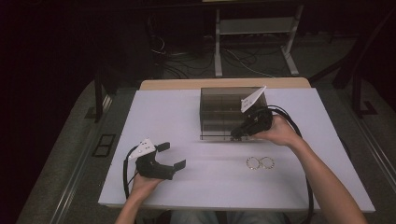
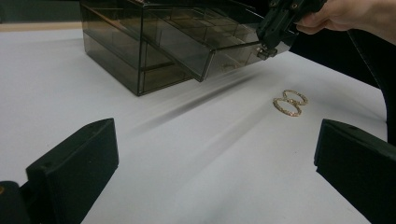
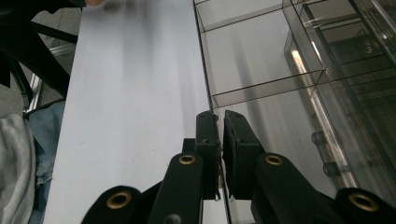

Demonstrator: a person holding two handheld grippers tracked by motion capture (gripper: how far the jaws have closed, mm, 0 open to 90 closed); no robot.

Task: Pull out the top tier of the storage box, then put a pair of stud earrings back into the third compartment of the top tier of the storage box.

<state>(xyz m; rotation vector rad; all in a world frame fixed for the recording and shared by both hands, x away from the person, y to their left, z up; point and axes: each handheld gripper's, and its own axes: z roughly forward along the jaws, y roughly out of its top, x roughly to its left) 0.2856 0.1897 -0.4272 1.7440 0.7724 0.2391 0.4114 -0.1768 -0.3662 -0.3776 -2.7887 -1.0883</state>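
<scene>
High view: the right hand-held gripper [image 1: 237,133] is pinched narrow on the front wall of a drawer [image 2: 219,46] pulled part-way out of the smoked box [image 1: 224,109] on the tabletop [image 1: 187,121]. The left hand-held gripper [image 1: 170,156] rests wide and empty, well apart from it. 2 rings [image 1: 260,163] lie just in front of the box. The thin clear wall could slip from the pads, or the light, unheld box could slide with the drawer.

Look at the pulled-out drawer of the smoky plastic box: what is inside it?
The drawer, held at its front wall by the right gripper, shows thin dividers and bare compartments. Its rear part, inside the box, is too dim to judge. The two rings lie outside on the table.
</scene>
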